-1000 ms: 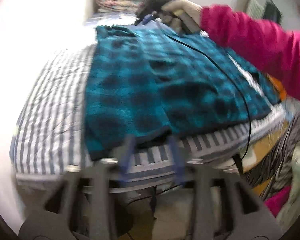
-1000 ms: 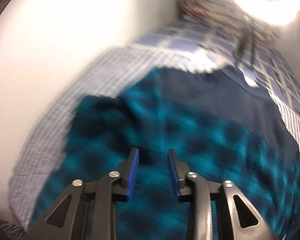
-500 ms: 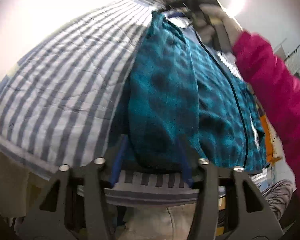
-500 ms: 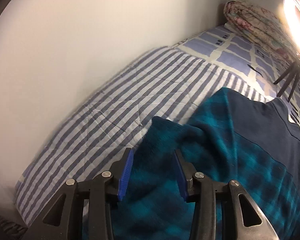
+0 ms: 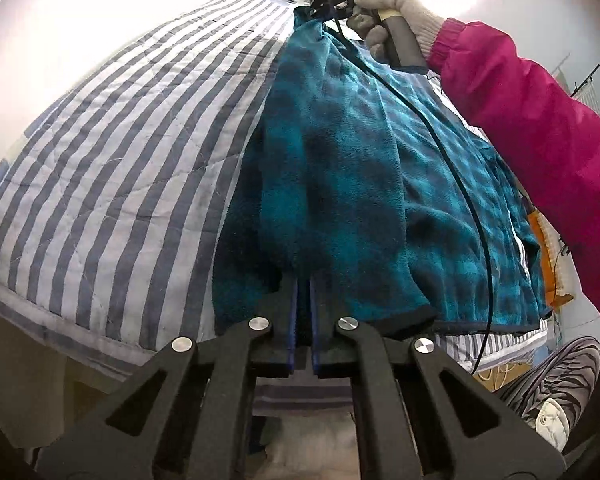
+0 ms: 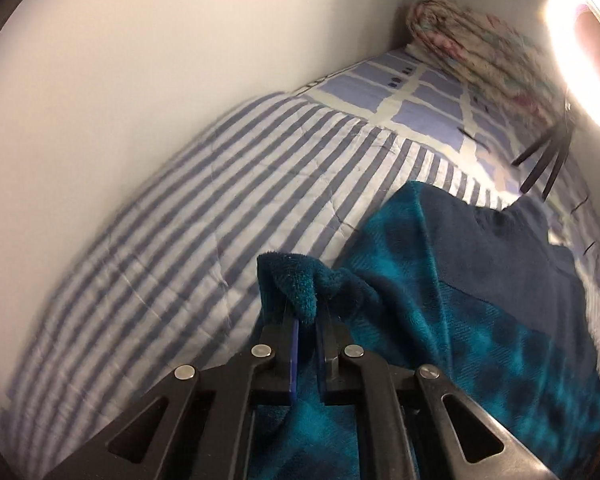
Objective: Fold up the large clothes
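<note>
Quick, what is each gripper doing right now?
Left gripper: shut on the teal plaid fleece garment.
Right gripper: shut on the same garment.

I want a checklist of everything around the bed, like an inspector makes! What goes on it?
Surface: striped quilt over the bed, checked sheet beyond.
Job's things: teal plaid fleece garment lying on the quilt.
Clutter: rolled floral blanket at the bed's far end.
Grippers: left gripper shut on the garment's hem; right gripper shut on its far edge.
Cables: black cable trailing across the garment.
Surroundings: white wall; bright lamp.
</note>
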